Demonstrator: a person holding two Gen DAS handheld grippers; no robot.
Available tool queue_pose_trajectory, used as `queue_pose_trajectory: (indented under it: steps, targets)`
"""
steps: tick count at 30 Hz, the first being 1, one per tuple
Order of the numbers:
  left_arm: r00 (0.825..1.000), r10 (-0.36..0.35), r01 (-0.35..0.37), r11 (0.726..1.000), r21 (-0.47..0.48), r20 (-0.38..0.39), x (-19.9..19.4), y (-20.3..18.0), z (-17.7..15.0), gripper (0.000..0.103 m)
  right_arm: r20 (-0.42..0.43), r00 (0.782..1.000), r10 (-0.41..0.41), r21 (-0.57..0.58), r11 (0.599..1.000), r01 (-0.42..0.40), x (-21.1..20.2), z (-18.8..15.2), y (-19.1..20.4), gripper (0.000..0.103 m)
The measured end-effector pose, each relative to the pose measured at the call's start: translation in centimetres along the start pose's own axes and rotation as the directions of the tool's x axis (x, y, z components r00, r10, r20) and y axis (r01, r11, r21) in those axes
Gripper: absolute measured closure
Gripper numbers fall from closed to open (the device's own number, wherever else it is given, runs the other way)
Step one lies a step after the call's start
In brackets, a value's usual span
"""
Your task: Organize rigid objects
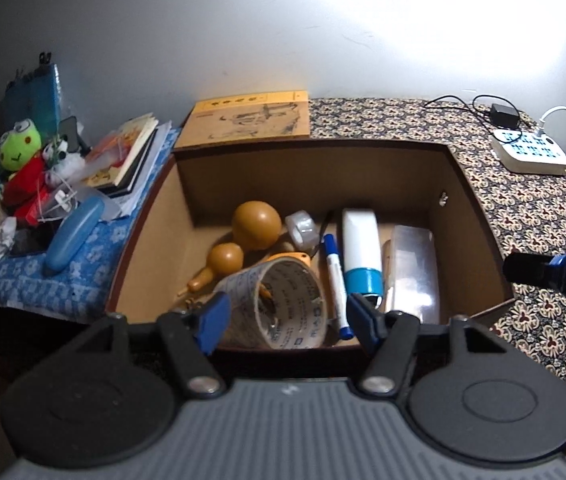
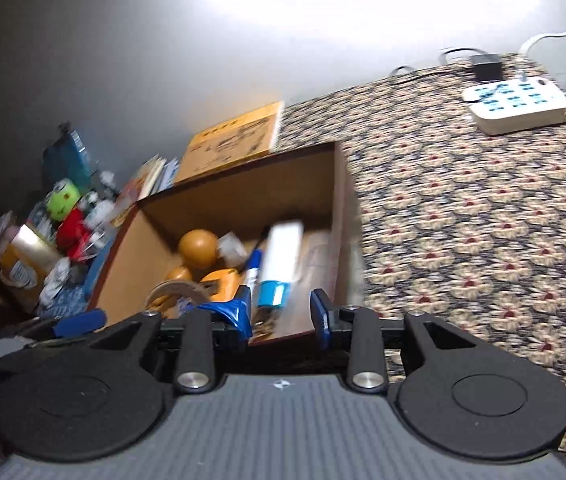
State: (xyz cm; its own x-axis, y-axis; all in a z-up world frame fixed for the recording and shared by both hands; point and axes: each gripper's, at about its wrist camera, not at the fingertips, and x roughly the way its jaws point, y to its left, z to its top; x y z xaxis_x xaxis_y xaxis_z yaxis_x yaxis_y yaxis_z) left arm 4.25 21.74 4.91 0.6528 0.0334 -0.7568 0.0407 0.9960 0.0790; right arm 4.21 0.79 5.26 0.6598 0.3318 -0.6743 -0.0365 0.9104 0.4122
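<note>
The right gripper (image 2: 279,312), jaws apart and empty, hangs over the near edge of an open drawer (image 2: 339,200) holding a gourd (image 2: 197,248), marker (image 2: 253,266) and tape roll (image 2: 175,288), with a power strip (image 2: 519,106) at two o'clock.

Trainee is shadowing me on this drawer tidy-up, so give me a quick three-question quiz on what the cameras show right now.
1. True or false: the tape roll lies inside the drawer.
2. What lies directly right of the blue-capped marker? A) the gourd B) the white tube with blue cap C) the power strip
3. Are the left gripper jaws closed on anything?

Key: 1 true. 2 B. 3 No, they stand open above the tape roll.
</note>
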Motion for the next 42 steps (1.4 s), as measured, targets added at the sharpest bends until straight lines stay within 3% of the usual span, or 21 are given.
queue_pose_trajectory:
  steps: [6,10,14,18,23,28,34,38,42]
  targets:
    - [0.987,-0.162,0.161,0.981,0.111,0.004,-0.8,-4.9,-0.8,0.038,0.014,0.988,-0.154,0.101,0.983,0.152,-2.8,-1.2,-5.6,0.087]
    - [0.957,-0.275,0.288,0.942,0.175,-0.094,-0.1,-9.3,-2.1,0.038,-0.015,0.963,-0.27,0.168,0.949,0.269,-4.1,-3.1,-9.1,0.086]
    - [0.946,-0.268,0.305,0.926,0.223,-0.183,1.3,-13.5,-3.4,0.038,-0.065,0.932,-0.356,0.234,0.903,0.361,-5.3,-4.9,-12.2,0.086]
    - [0.934,-0.26,0.321,0.913,0.252,-0.245,2.0,-16.3,-4.2,0.038,-0.116,0.93,-0.348,0.255,0.895,0.367,-6.4,-6.2,-14.1,0.086]
    - [0.946,-0.229,0.283,0.928,0.241,-0.23,1.7,-17.8,-3.9,0.038,-0.131,0.936,-0.327,0.247,0.903,0.35,-7.5,-6.4,-15.4,0.087]
    - [0.967,-0.184,0.214,0.961,0.173,-0.178,0.6,-16.5,-2.8,0.038,-0.137,0.961,-0.242,0.196,0.944,0.266,-7.2,-5.0,-14.8,0.086]
    - [0.994,-0.048,0.054,0.996,0.066,-0.1,-1.1,-12.2,-1.2,0.037,-0.118,0.983,-0.141,0.025,0.989,0.145,-5.6,-2.3,-10.0,0.086]
    - [0.996,0.044,-0.044,0.999,0.002,-0.074,-2.2,-8.5,-0.9,0.037,-0.123,0.989,-0.085,-0.05,0.996,0.079,-4.5,-1.0,-6.1,0.086]
    - [0.994,0.087,-0.09,0.995,-0.037,-0.072,-2.7,-5.0,-0.9,0.037,-0.12,0.99,-0.07,-0.093,0.994,0.059,-3.7,-0.6,-2.6,0.086]
